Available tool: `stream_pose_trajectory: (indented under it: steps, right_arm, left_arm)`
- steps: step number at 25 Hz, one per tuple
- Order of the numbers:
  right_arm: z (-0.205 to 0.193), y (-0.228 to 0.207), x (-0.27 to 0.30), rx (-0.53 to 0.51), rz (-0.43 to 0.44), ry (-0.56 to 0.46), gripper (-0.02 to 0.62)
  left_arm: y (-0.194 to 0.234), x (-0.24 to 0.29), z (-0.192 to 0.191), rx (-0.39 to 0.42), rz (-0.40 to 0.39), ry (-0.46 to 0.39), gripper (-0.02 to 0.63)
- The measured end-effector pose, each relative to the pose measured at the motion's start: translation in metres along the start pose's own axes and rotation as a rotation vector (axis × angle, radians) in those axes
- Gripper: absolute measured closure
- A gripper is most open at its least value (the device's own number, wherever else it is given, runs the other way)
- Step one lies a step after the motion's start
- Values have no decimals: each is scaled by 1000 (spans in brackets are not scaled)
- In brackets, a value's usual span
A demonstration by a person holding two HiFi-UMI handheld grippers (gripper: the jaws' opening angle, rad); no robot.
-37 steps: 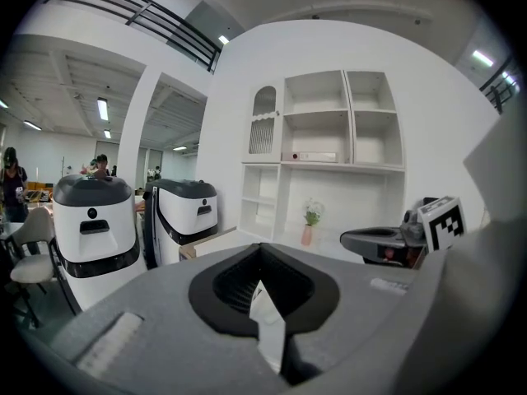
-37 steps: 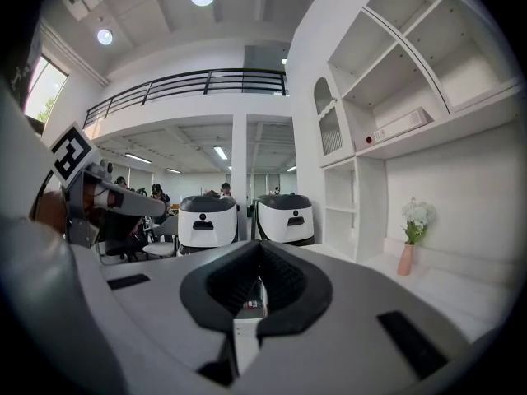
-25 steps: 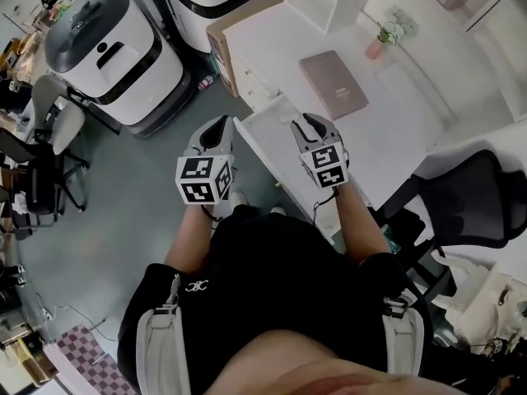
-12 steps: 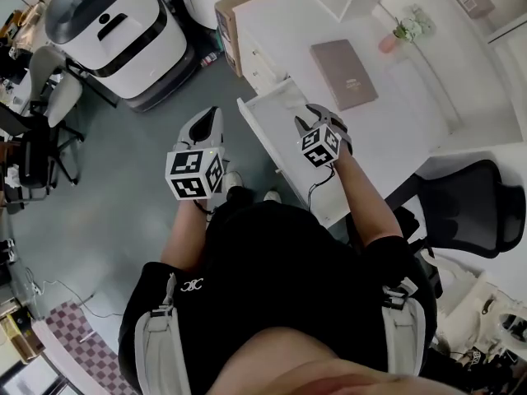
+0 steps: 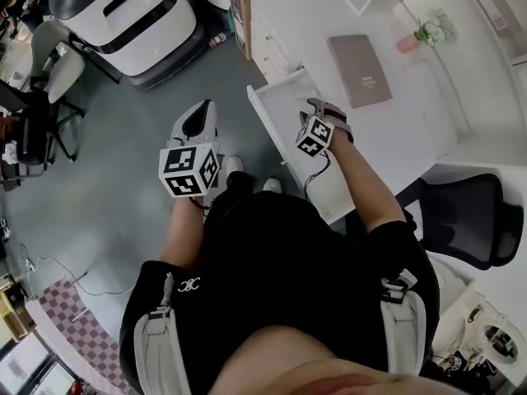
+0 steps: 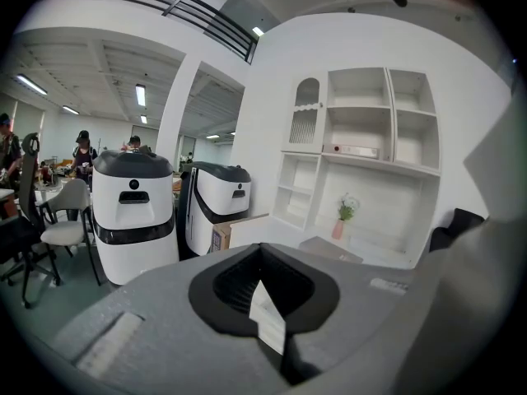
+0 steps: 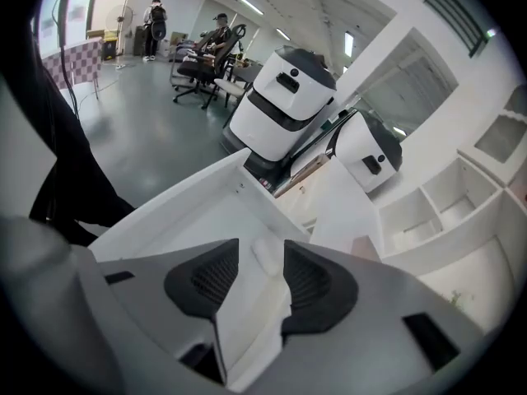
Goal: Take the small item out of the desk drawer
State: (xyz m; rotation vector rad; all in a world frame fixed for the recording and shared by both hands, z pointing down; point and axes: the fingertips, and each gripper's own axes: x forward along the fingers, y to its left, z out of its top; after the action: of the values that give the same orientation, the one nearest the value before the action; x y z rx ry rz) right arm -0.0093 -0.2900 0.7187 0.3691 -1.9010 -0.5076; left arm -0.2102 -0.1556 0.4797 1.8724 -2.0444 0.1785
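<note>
The white desk drawer (image 5: 265,115) stands pulled open from the desk's left side. My right gripper (image 5: 321,109) reaches down into it, jaws open. In the right gripper view a small white oblong item (image 7: 265,255) lies on the drawer floor (image 7: 177,220), between the two black pads of the right gripper (image 7: 262,274), and the pads stand just clear of it. My left gripper (image 5: 198,120) hangs over the grey floor left of the drawer. In the left gripper view the left gripper (image 6: 262,290) shows its jaws closed together, holding nothing.
On the white desk top lie a brown book (image 5: 359,58) and a pink vase with a plant (image 5: 416,38). Two white-and-black machines (image 5: 123,6) stand on the floor beyond the drawer. A black office chair (image 5: 469,220) is at the right, a grey chair (image 5: 49,64) far left.
My right gripper has moved forward and tipped down into the open drawer. The left gripper has stayed over the floor.
</note>
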Motion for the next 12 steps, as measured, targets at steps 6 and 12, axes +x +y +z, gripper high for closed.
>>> stream_pose_trajectory:
  steps: [6,12]
  right_arm:
    - [-11,1,37,-146,22,78,436]
    - [-2,2,58,-230,59,119,436]
  left_arm:
    - [17,8,-3,-18,26,6,592]
    - [41,11,-10,-47,53,26,592]
